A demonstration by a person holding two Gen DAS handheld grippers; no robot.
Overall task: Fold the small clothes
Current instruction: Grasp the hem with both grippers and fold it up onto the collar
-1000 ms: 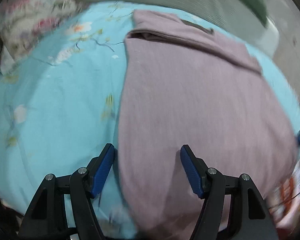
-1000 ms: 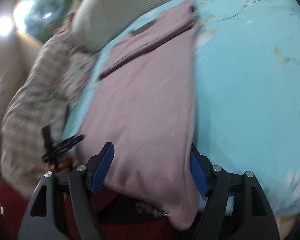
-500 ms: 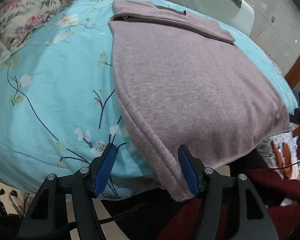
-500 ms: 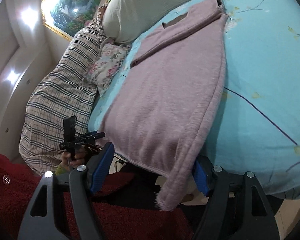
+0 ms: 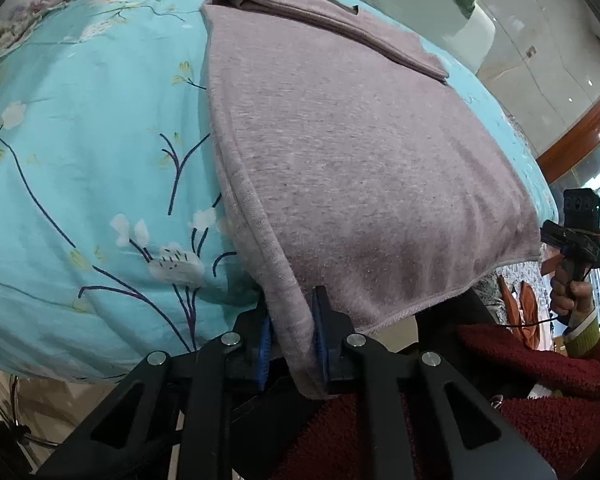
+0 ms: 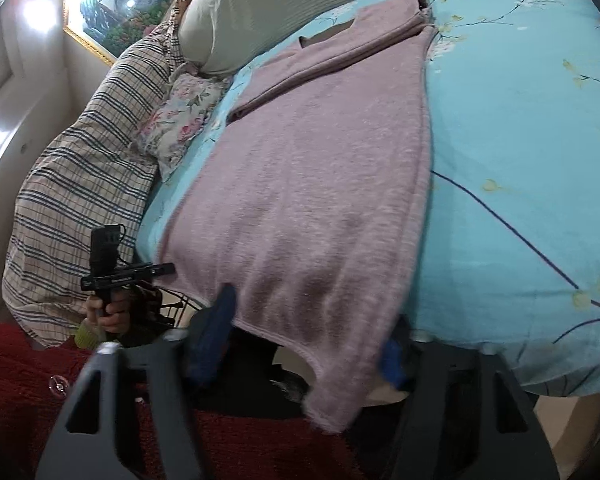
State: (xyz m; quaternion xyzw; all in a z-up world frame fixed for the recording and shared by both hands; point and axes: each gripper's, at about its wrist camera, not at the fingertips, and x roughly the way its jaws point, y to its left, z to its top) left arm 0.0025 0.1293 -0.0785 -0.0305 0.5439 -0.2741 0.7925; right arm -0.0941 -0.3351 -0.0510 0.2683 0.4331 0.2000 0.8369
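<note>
A mauve knit garment [image 5: 340, 152] lies flat on a turquoise floral bedsheet [image 5: 80, 140], sleeves folded across its far end; its near hem hangs over the bed edge. My left gripper [image 5: 290, 336] is shut on the garment's near left hem corner. In the right wrist view the garment [image 6: 320, 184] fills the middle, and my right gripper [image 6: 308, 344] straddles the near right hem corner with its blue pads apart; the frame is motion-blurred there.
A beige pillow [image 6: 284, 4], a floral cushion [image 6: 180, 120] and a plaid blanket [image 6: 80, 184] lie at the head and side of the bed. My red sleeve [image 5: 540, 380] is below. The other gripper shows in each view [image 6: 108, 264].
My left gripper has closed on the hem corner, having been open around it. My right gripper is closing in around the other corner, its jaws narrower than before.
</note>
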